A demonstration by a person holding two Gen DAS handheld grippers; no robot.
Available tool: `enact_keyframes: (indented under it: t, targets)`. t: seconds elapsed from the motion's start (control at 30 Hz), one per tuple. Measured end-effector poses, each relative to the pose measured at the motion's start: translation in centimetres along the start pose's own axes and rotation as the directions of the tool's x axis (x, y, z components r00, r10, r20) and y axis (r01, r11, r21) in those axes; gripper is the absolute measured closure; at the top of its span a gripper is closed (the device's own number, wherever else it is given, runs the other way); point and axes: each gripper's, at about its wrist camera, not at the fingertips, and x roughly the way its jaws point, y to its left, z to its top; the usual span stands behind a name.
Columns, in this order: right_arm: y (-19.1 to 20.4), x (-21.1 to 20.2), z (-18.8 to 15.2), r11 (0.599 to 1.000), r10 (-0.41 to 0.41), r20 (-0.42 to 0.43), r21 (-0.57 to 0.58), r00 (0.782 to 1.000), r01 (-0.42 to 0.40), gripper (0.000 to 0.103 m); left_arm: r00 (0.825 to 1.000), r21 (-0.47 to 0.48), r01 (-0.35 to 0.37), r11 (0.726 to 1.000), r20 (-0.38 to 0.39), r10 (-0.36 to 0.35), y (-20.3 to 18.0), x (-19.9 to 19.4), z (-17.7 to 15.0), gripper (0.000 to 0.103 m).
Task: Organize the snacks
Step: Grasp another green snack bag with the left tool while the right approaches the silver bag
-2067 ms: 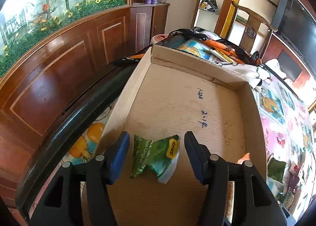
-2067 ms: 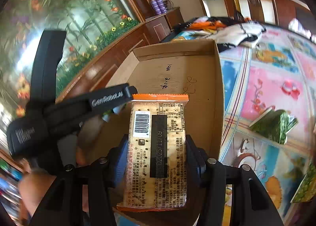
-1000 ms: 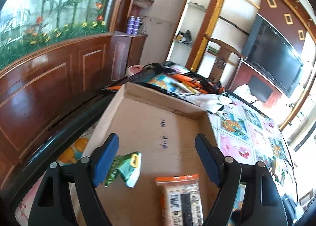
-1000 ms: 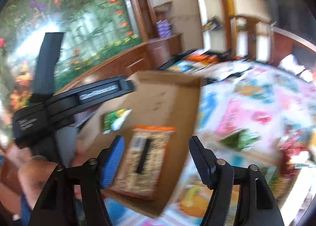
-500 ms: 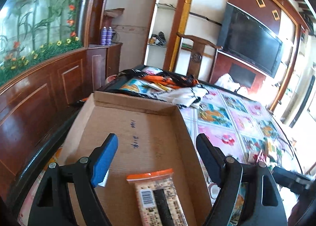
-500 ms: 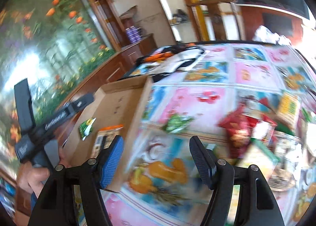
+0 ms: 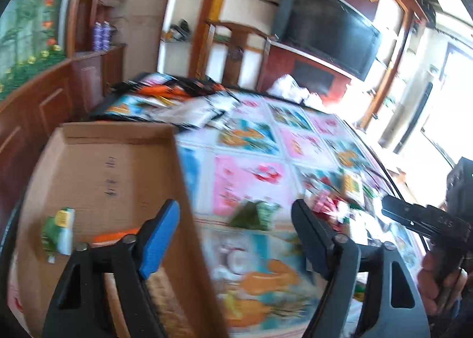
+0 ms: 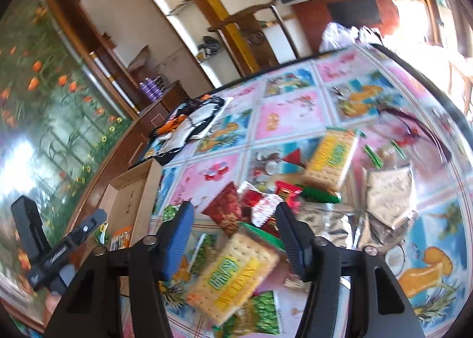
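Observation:
A cardboard box (image 7: 103, 166) lies at the table's left edge. Inside it are a green packet (image 7: 59, 228) and an orange-edged cracker pack (image 7: 115, 238), half hidden by a finger. My left gripper (image 7: 236, 234) hovers over the box's right wall, its jaws closing with nothing between them; a green packet (image 7: 254, 215) lies on the table beyond. My right gripper (image 8: 235, 228) hangs over the snack pile, its jaws closing and touching nothing. A yellow-labelled cracker pack (image 8: 236, 273) lies under it, and a red packet (image 8: 224, 210) just ahead.
The pile also holds a second cracker pack (image 8: 331, 157), silver pouches (image 8: 387, 190) and green packets (image 8: 263, 314) on a fruit-patterned tablecloth (image 8: 289, 113). Clothing (image 8: 189, 122) lies at the far edge. A wooden partition (image 7: 44, 95) runs along the left. A hand (image 7: 437, 284) holds the right gripper.
Both grippers have swung right, away from the box. The right one let go of the cracker pack in the box, now sits over the pile and has narrowed its jaws.

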Motion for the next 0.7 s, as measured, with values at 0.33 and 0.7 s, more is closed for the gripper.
enact_keyframes:
  t: [0.33,0.7]
  targets:
    - [-3.7,-2.4,1.2,0.993,0.023,0.040,0.117,0.999,-0.028,0.045,0.950,0.041,-0.150,0.988,-0.272,0.156,-3.0,9.2,0.0,0.056]
    - [-7.1,-1.9,1.3,0.982,-0.041,-0.069,0.179,0.997,0.053,0.045,0.940,0.102,-0.191,0.976,-0.268,0.212,-5.4,11.8,-1.0,0.075]
